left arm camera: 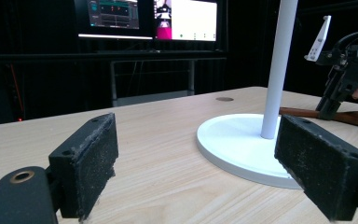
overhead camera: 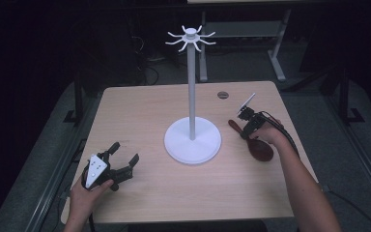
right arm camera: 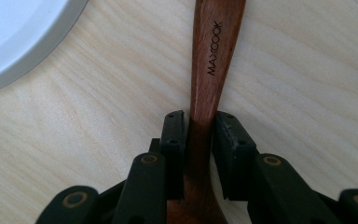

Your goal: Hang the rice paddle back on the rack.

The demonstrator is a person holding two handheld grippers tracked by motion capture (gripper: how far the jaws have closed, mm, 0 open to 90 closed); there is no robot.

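A dark wooden spoon [overhead camera: 261, 149] marked MAXCOOK [right arm camera: 214, 56] lies flat on the right side of the table, its handle pointing toward the white stand. My right gripper [overhead camera: 244, 131] points down at the handle, and both pads press its sides [right arm camera: 200, 126], so it is shut on the spoon. The white stand [overhead camera: 192, 87] rises from a round base [overhead camera: 193, 145] at mid-table and carries several curved hooks [overhead camera: 191, 37] on top. My left gripper [overhead camera: 125, 152] rests open near the front left, jaws wide apart [left arm camera: 198, 140] and empty, facing the stand's pole [left arm camera: 277, 70].
A small dark round grommet [overhead camera: 222, 94] sits in the tabletop near the far edge. Lit monitors [left arm camera: 149, 18] and a metal frame stand beyond the table. In the left gripper view, my right gripper [left arm camera: 340, 88] stands over the spoon [left arm camera: 354, 117].
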